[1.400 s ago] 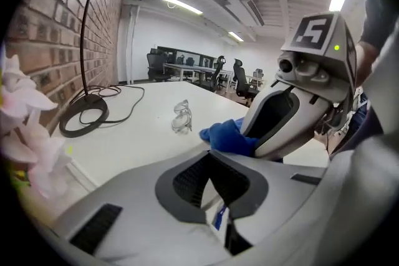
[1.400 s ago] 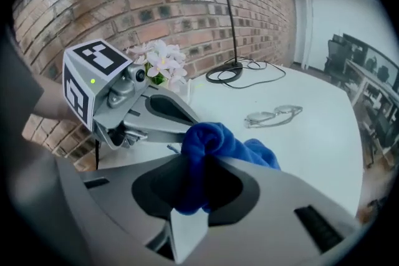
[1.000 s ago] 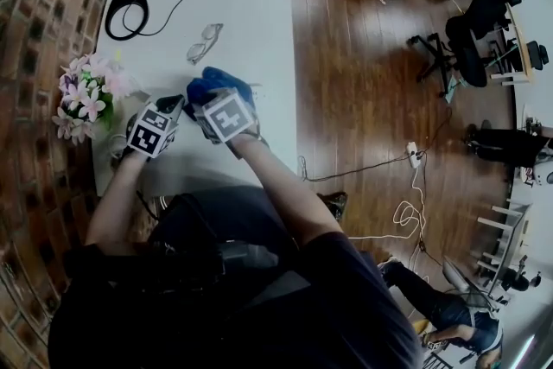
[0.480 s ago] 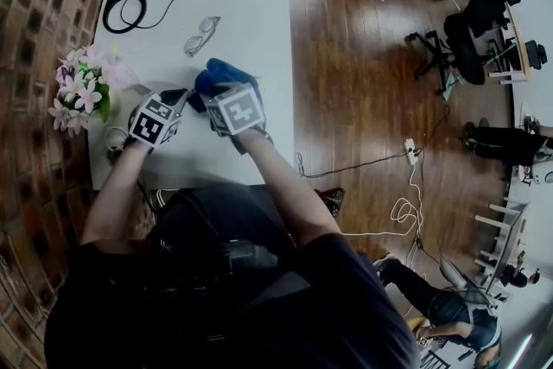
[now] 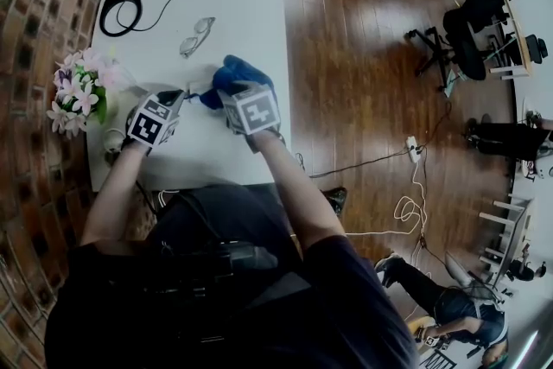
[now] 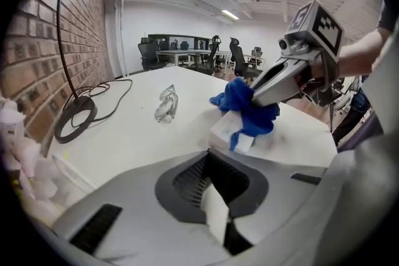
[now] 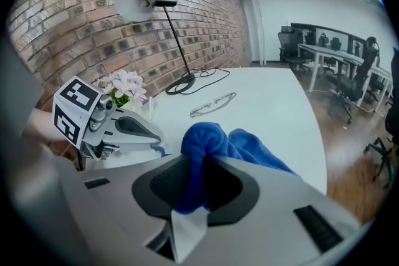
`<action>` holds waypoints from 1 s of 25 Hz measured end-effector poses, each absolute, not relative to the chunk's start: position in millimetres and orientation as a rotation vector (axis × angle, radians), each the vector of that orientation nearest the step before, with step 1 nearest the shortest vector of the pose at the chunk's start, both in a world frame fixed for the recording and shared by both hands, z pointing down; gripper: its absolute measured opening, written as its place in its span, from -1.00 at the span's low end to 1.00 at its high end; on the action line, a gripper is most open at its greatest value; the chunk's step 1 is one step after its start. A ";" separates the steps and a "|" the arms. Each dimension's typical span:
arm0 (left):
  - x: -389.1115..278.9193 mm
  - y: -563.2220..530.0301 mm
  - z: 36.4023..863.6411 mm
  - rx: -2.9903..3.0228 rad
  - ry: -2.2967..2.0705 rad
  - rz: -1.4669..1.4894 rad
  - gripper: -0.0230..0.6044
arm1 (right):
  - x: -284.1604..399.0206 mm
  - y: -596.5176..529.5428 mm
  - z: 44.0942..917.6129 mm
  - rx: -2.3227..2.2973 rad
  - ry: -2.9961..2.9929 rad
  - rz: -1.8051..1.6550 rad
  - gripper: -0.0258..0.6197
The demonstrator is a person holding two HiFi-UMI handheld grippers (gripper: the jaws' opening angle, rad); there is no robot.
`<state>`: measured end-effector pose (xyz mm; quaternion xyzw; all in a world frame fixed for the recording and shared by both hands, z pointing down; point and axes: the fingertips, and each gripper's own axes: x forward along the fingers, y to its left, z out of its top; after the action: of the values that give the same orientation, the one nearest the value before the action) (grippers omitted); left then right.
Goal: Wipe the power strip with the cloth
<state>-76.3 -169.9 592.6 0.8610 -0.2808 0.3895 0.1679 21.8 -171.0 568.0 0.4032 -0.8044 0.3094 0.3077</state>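
Power strip lies on the white tabletop near its edge, partly under the blue cloth. We see the right gripper pinching that bunched cloth and laying it on the strip. The left gripper, jaws pressed together, sits just beside the strip; we cannot tell whether it pins anything. Unheld, the light strip could skid toward the edge, or the cloth could slip from its pinch.
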 end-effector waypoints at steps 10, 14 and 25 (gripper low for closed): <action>-76.0 -169.7 592.1 2.430 -0.841 1.142 -0.90 | 46.5 -172.9 565.2 1.068 -2.141 0.717 -0.67; -83.4 -175.6 602.8 2.440 -0.870 1.154 -0.90 | 61.8 -171.0 565.9 1.075 -2.153 0.712 -0.67; -84.3 -175.1 604.3 2.343 -0.938 1.255 -0.90 | 89.4 -169.2 563.1 1.053 -2.220 0.658 -0.67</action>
<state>-84.3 -175.1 604.3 0.8205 -0.3285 0.4394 0.1607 89.4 -169.2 563.1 0.3957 -0.8340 0.2471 0.2946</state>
